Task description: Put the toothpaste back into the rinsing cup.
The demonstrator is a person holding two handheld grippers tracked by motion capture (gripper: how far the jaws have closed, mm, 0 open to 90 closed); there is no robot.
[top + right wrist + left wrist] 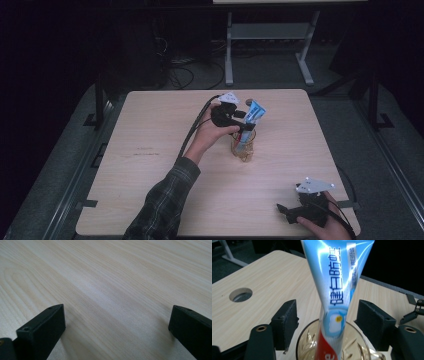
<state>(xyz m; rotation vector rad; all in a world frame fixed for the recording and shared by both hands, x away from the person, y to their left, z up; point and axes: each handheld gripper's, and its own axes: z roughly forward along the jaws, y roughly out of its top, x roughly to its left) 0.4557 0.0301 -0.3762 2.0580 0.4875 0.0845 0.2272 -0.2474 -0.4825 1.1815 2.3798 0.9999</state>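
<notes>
Now the left tongs [327, 322] are spread, letting go of the toothpaste tube [335, 282] standing in the glass cup [243, 145] mid-desk. Next, I think, they lift away. The right tongs [115, 325] rest spread, near right.

In my left gripper view, the frame is cutting off the toothpaste tube [334, 285] at the top and the glass cup [308, 345] at the bottom.

toothpaste tube [337, 277], blue Chinese lettering "健白防蛀"

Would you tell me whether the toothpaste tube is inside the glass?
Inside: the toothpaste tube stands in the glass, leaning.
</notes>
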